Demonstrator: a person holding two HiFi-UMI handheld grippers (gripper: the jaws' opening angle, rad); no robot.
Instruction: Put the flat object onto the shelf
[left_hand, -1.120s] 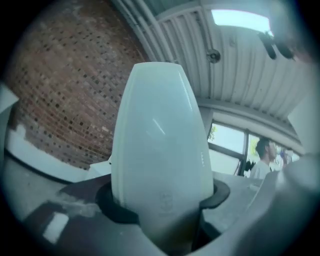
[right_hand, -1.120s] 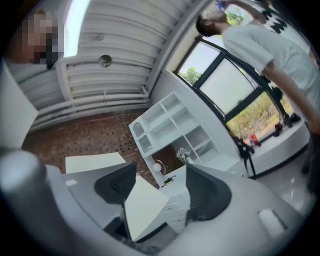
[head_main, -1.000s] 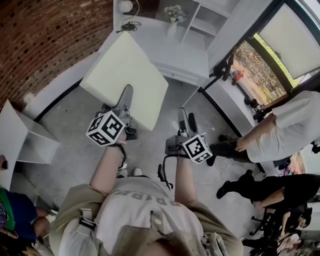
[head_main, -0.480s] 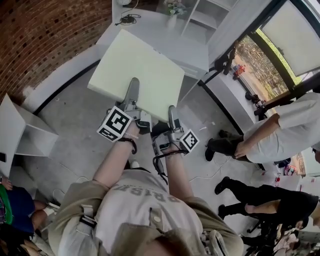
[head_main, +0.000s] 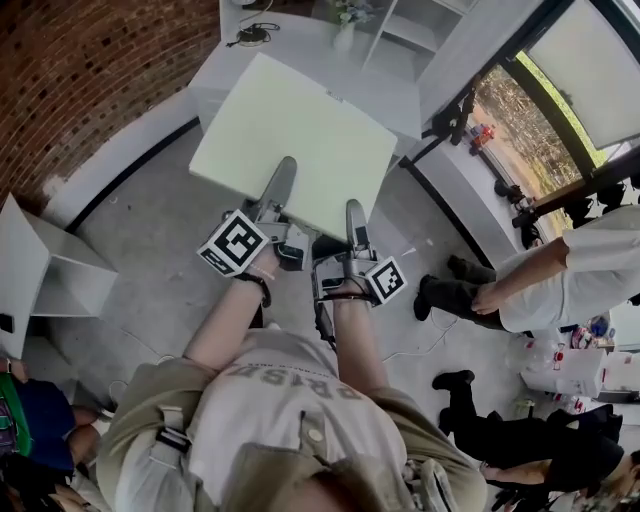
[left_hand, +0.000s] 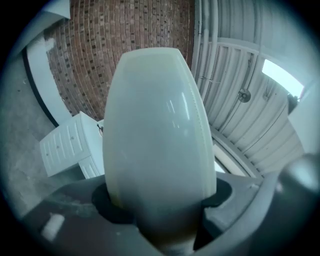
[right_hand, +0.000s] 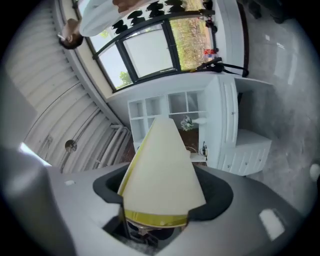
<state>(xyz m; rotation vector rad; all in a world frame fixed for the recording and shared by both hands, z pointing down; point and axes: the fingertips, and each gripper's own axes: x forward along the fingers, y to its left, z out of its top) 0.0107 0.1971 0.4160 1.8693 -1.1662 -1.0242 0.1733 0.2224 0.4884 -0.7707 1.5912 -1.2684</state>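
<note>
A large flat cream board (head_main: 300, 140) hangs in the air in front of me, carried by its near edge. My left gripper (head_main: 284, 175) grips that edge on the left; its jaws have just opened a little, with the board (left_hand: 155, 135) still between them. On the right of the same edge my right gripper (head_main: 355, 213) has just been closing, and the board (right_hand: 162, 165) sits wedged between its jaws. The white shelf unit (right_hand: 170, 112) with open compartments stands ahead against the wall, also at the top of the head view (head_main: 415, 30).
A white desk (head_main: 390, 95) runs below the shelf, with a small vase of flowers (head_main: 345, 25) on it. A white open cabinet (head_main: 45, 270) stands on the floor at the left by the brick wall (head_main: 90, 60). People (head_main: 560, 285) stand at the right near the window.
The right gripper, which was off the board a second ago, has come onto its near edge beside the left gripper. The board has shifted right and forward, and both grippers have rolled.
</note>
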